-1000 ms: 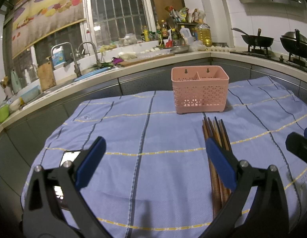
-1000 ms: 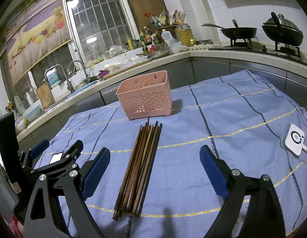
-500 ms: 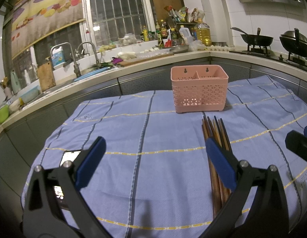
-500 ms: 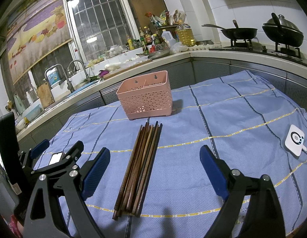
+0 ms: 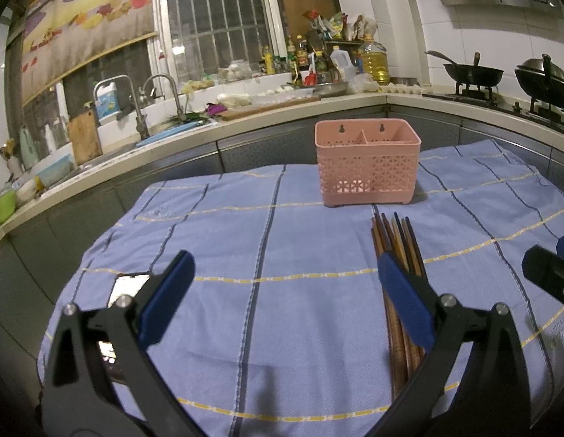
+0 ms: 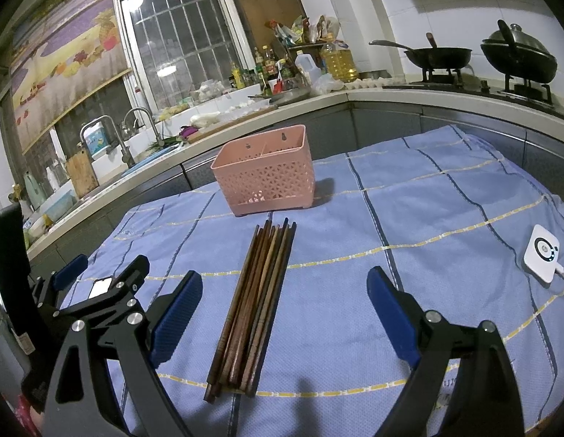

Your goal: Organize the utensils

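I had both grippers hovering over the blue cloth (image 6: 409, 196), nothing grasped in either. The right gripper (image 6: 284, 313) was spread wide, its blue pads on either side of the bundle of wooden chopsticks (image 6: 256, 291), touching none of them. The left gripper (image 5: 278, 298) was spread equally wide, to the left of the chopsticks. The pink basket (image 6: 265, 174) stood upright just beyond the chopsticks' far tips.

Home kitchen: sink taps (image 5: 136, 109), woks on gas stove (image 6: 440, 56), oil bottles (image 6: 338, 60)
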